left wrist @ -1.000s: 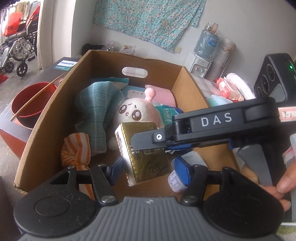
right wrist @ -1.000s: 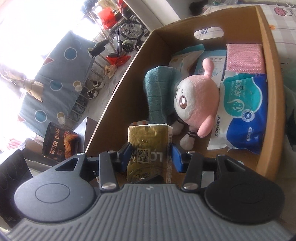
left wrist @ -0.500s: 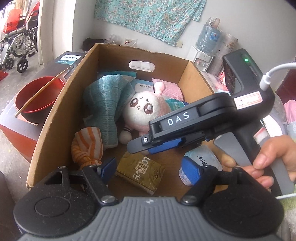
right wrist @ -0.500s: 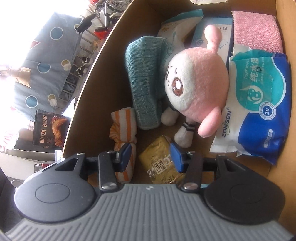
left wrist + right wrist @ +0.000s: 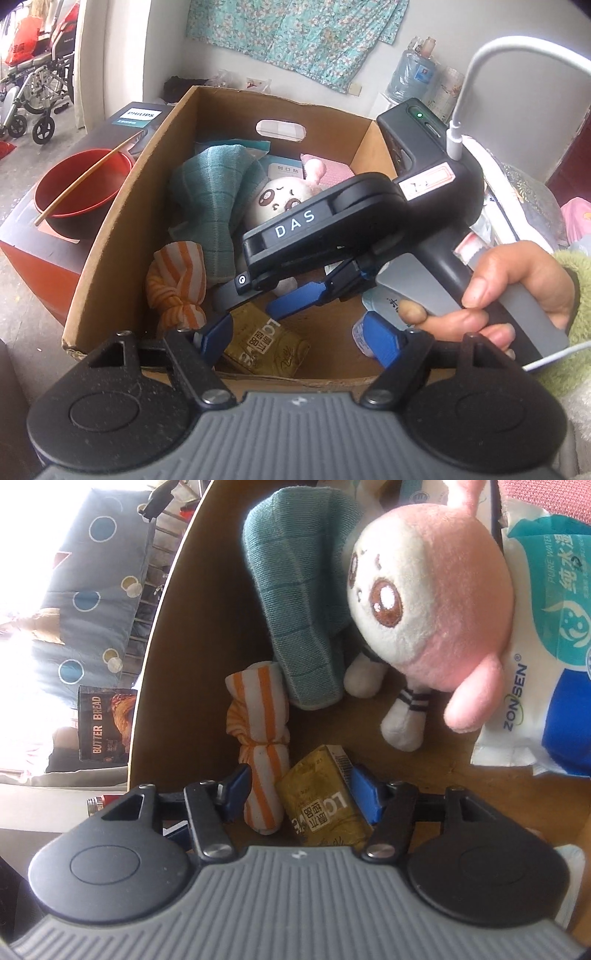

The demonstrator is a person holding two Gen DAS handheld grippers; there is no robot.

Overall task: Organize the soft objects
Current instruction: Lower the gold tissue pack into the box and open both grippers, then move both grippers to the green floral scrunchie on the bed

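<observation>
The open brown cardboard box (image 5: 122, 229) has a cut-out handle slot in its far wall; a floral teal cloth (image 5: 295, 33) hangs on the white wall behind it. Beside the box, a red round bowl (image 5: 81, 192) with a wooden chopstick sits on a dark carton printed "PHILIPS" (image 5: 138, 116).

On the box floor lies a crumpled gold foil packet (image 5: 321, 801) with partly legible "LO" lettering. Just beside it lies an orange-and-white striped knotted cloth (image 5: 258, 746). Further in are a ribbed teal knit towel (image 5: 299, 583), a pink-and-white round plush toy (image 5: 432, 590) and a blue-and-white "ZONSEN" wet-wipe pack (image 5: 546, 635).

The right hand-held gripper (image 5: 299, 790), marked "DAS", is opening; the packet and cloth end lie between its blue pads unclamped. The left hand-held gripper (image 5: 299, 338) stands wide, holding nothing.
</observation>
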